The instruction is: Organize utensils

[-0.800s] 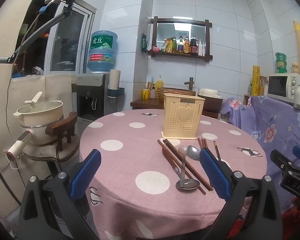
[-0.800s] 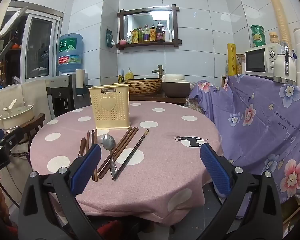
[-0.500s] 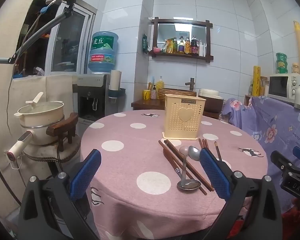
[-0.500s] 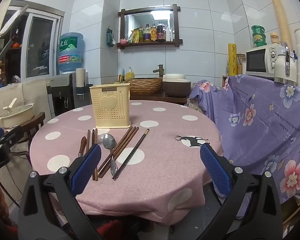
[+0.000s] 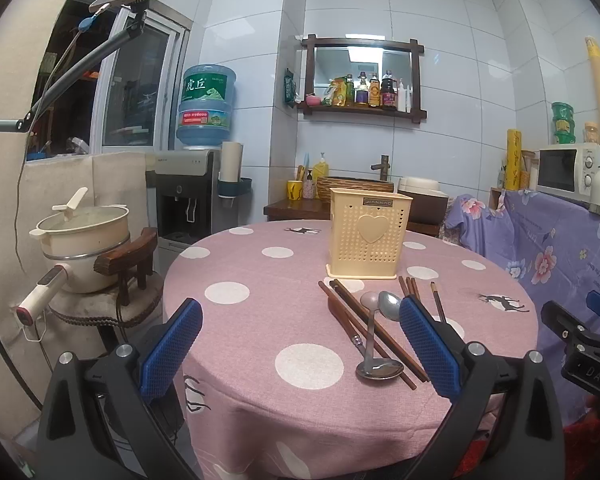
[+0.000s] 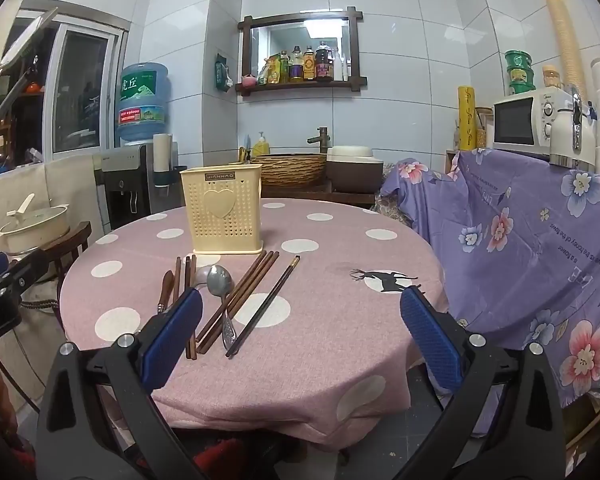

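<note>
The chopsticks (image 6: 240, 296) and steel spoon (image 6: 220, 284) are laid lengthwise toward the upright utensil holder (image 6: 222, 208) on the table (image 6: 340, 320). Both the left gripper (image 5: 300, 354) and the right gripper (image 6: 300, 354) are spread, empty. Nothing is changed from earlier.

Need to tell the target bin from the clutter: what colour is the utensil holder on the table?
Pale yellow utensil holder, perforated, with a heart on its front; clearest in the right wrist view.

The yellow utensil holder (image 6: 222, 210) reads "JIANHAO" on its rim label. The water jug (image 5: 206, 106), at ten o'clock, bears "虎丘". The right gripper's (image 5: 588, 354) body shows "DAS".
</note>
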Demonstrator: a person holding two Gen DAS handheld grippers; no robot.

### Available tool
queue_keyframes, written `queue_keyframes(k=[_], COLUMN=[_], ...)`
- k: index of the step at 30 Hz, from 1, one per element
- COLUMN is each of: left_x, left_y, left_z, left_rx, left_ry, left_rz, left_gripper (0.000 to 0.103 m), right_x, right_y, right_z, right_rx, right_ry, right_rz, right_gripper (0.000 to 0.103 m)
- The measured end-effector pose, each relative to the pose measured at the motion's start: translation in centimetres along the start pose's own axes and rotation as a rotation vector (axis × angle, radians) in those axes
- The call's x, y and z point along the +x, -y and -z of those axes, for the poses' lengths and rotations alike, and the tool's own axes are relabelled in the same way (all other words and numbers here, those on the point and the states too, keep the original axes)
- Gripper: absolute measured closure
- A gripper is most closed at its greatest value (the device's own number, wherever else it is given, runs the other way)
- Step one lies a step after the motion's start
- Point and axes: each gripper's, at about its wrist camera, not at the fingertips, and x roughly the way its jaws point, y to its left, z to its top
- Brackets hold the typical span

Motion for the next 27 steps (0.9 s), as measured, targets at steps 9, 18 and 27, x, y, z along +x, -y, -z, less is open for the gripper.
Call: queue_keyframes(k=[9, 18, 27], left_x=[-0.01, -0.05, -0.02], left_y=[0.09, 0.12, 0.19], left_z=[-0.14, -0.12, -0.04], left_rx=[0.010, 0.012, 0.017], left_ry=[0.002, 0.002, 0.005], left_rz=[-0.005, -0.004, -0.010], left_gripper=[0.005, 0.005, 0.005], right_x=[0.07, 0.05, 0.21], right_y=[-0.05, -0.05, -0.13], right_z=[-0.06, -0.13, -0.07], right_rx=[-0.002, -0.003, -0.004], right_ry=[0.000, -0.003, -0.004], right_rz=[0.001, 0.001, 0.001], right_gripper=[0.005, 0.005, 0.005])
